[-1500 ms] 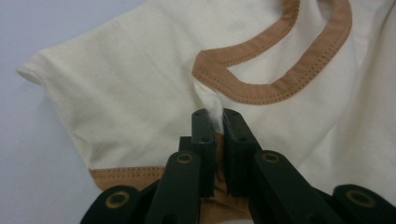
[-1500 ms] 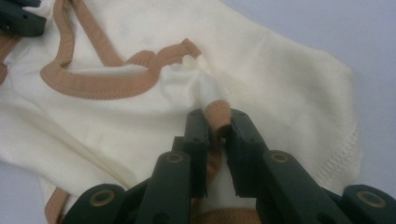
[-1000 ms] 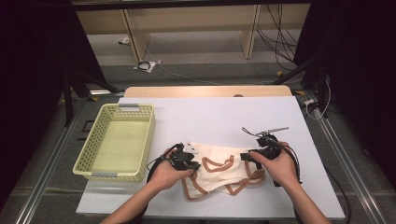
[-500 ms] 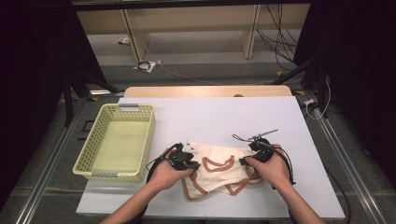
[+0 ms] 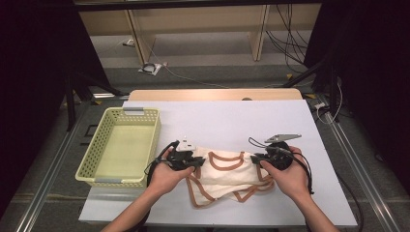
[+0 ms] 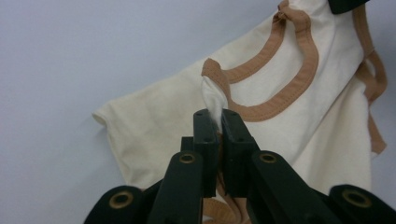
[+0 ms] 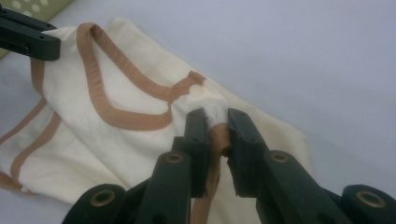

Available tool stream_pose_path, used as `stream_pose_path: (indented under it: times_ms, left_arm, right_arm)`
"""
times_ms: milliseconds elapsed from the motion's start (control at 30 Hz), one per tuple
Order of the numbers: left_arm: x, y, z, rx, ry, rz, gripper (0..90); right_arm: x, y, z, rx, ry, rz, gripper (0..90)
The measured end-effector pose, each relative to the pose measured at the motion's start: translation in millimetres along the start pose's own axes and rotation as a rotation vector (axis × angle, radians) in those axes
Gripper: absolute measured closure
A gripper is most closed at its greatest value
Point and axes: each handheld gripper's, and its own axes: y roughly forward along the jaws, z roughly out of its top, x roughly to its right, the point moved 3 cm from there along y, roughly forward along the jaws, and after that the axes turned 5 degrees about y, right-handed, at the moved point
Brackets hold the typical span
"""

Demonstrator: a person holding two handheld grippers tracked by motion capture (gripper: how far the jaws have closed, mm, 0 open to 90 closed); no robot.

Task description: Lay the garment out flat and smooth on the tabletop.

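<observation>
Cream cotton-like fabric with tan ribbed binding makes up the garment (image 5: 227, 174), a small sleeveless top lying partly on the white desk (image 5: 232, 121) between the two tools. The left hand-held gripper (image 6: 215, 116) has its black, blocky jaws nearly together, pinching a bunched fold of the cream cloth right at the tan-bound shoulder strap; in the high view this left hand-held gripper (image 5: 194, 161) sits at the garment's left end. The right hand-held gripper (image 7: 211, 122) has just been closing its jaws, and a wad of cream cloth and a strip of tan binding are now clamped between them; in the high view the right hand-held gripper (image 5: 257, 158) holds the garment's opposite shoulder. Each jaw is a matte black moulded arm with brass-coloured round inserts near its base.

Between the two tools the neckline forms a wide U of tan trim, and the fabric below it hangs in soft, loose folds down to the desk surface, where curved tan hems trail toward the person. The desk top is smooth, flat and matte.

Beyond the left hand-held gripper, on its outer side, stands a pale yellow plastic basket (image 5: 92, 159), rectangular, with perforated lattice walls and grey handle tabs at both short ends.
</observation>
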Motion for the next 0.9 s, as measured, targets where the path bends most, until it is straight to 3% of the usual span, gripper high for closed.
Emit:
stream_pose_path:
  times_ms: [133, 400, 700, 900]
  left_arm:
    - [-2.1, -8.2, 3.6, 0.047, 0.002, 0.01, 85.7]
    - [-3.5, -20.2, 13.2, 0.141, 0.048, 0.043, 85.9]
    - [-3.2, -28.2, 18.1, 0.204, 0.066, 0.05, 86.0]
    - [-0.7, -29.8, 20.1, 0.217, 0.073, 0.051, 86.0]
  right_arm:
    - [-1.7, -7.3, 1.1, 0.052, -0.027, 0.001, 79.3]
    - [-6.2, -18.8, 6.1, 0.148, -0.091, -0.015, 79.4]
    - [-11.1, -26.4, 8.3, 0.225, -0.124, 0.014, 80.3]
    - [-13.2, -30.7, 8.9, 0.258, -0.135, 0.003, 80.2]
